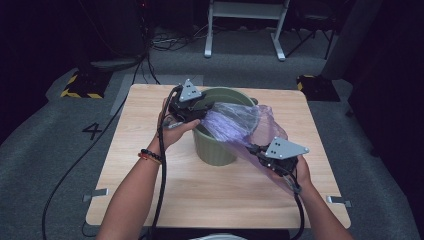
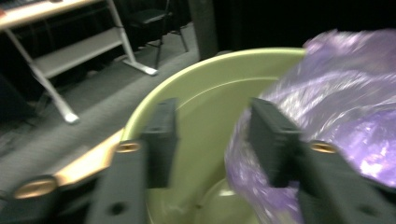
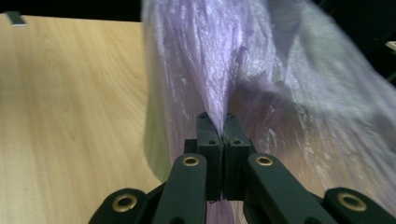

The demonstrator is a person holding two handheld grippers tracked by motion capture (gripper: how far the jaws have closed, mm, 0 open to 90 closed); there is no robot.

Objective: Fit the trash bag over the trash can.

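A wooden table [image 1: 150,190] carries a green bin [image 1: 216,147], and a thin purple bag [image 1: 245,125] is being draped over its mouth, part of it hanging out toward the near right. The bin is light and stands unheld, so it may be tipped or dragged if the film is pulled sideways too hard. The bag (a very thin film) could be torn where it is pinched. The right gripper [image 3: 217,122] is clamped shut on a fold of bag. The left gripper [image 2: 212,140] stands with jaws apart over the far rim, nothing pressed between them, so that edge could slip into the bin.
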